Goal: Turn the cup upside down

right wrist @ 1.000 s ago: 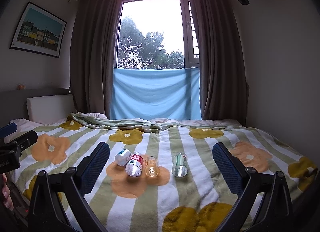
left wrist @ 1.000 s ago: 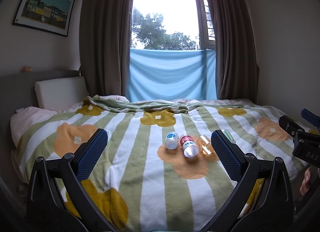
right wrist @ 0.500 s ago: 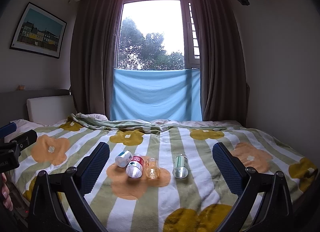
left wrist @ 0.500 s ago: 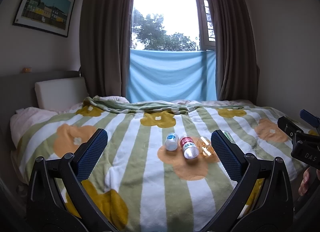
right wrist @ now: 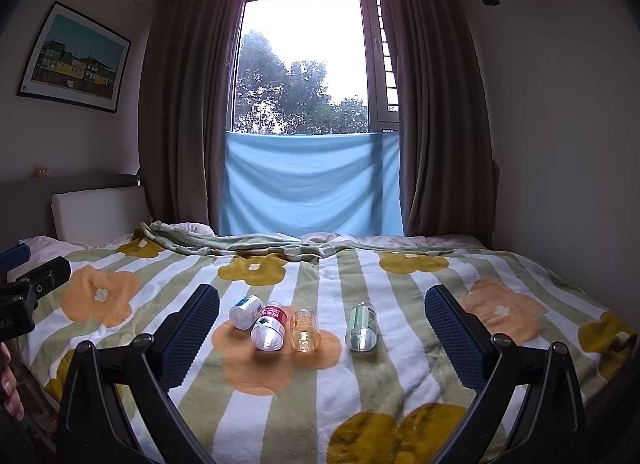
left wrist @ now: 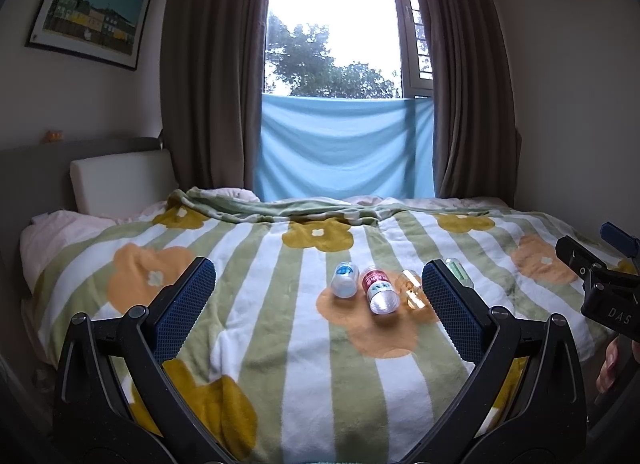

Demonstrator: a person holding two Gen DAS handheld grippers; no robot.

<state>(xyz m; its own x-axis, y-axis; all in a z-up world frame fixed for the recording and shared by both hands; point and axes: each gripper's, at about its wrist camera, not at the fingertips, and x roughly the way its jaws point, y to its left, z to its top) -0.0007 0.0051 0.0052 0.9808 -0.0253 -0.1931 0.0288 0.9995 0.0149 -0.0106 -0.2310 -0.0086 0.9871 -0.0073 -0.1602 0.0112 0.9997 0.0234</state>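
since both the left gripper [left wrist: 318,304] and right gripper [right wrist: 322,328] hover spread wide and empty, the amber cup [right wrist: 305,330] lies on its side on the bed [right wrist: 400,376], touching the red-labelled bottle [right wrist: 270,326]; a careless pinch could roll it across the soft blanket.

Green-label cup [left wrist: 460,273] mostly hidden behind finger pad (left view).

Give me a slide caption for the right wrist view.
Open right gripper hovers before four cups lying on a floral blanket.
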